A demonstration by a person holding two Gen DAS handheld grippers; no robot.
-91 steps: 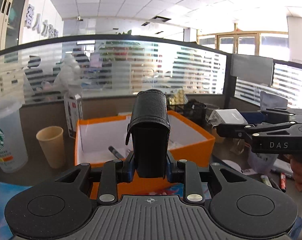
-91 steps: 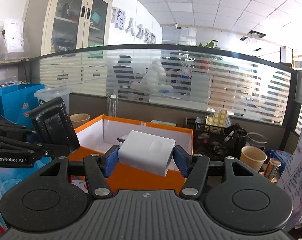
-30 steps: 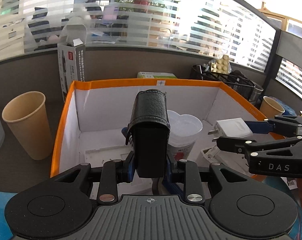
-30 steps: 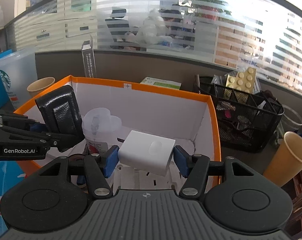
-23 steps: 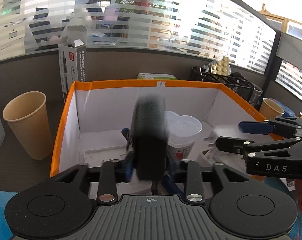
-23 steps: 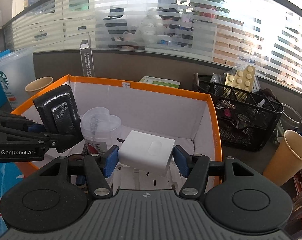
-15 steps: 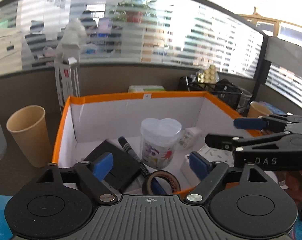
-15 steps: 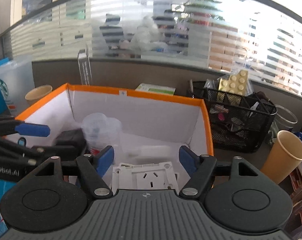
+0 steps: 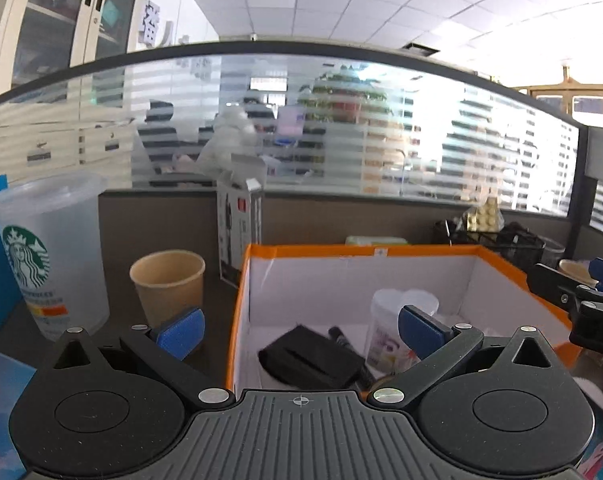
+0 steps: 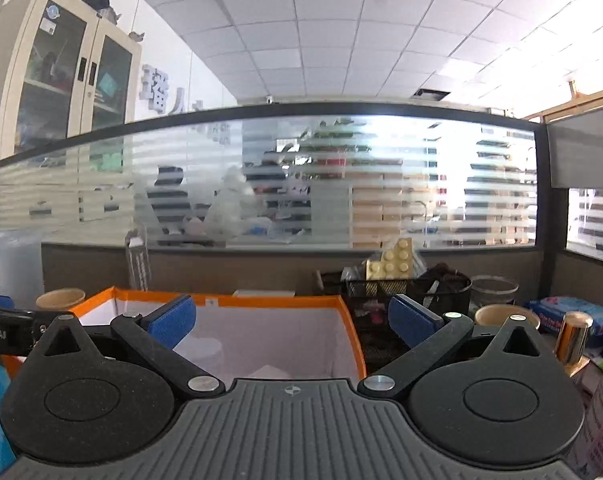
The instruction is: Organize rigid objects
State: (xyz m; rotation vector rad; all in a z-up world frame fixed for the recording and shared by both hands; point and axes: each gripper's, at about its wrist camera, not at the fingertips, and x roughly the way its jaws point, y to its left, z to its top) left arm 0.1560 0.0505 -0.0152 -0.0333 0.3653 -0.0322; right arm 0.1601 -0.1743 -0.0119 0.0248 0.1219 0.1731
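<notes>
In the left wrist view my left gripper (image 9: 300, 332) hangs over the near left corner of the orange box (image 9: 361, 250). Its jaws are opening wide with nothing between them. The black case (image 9: 309, 360) lies flat in the box beside a marker (image 9: 341, 336) and a clear jar (image 9: 397, 320). My right gripper (image 10: 292, 326) is held back from the box's (image 10: 261, 300) near edge, its jaws also opening and empty. A white block (image 10: 267, 370) shows low in the box, mostly hidden. The other gripper's tip shows at the frame edge in both views (image 9: 581, 304) (image 10: 5, 320).
Left of the box stand a paper cup (image 9: 167, 284), a tall clear Starbucks cup (image 9: 49, 256) and an upright carton (image 9: 239, 236). To the right are a black mesh basket (image 10: 401, 292), another paper cup (image 10: 501, 316) and a gold canister (image 10: 573, 340). A frosted partition runs behind.
Both grippers opened: the left let the black case drop into the box, the right released the white block there. Both then drew back and tilted upward.
</notes>
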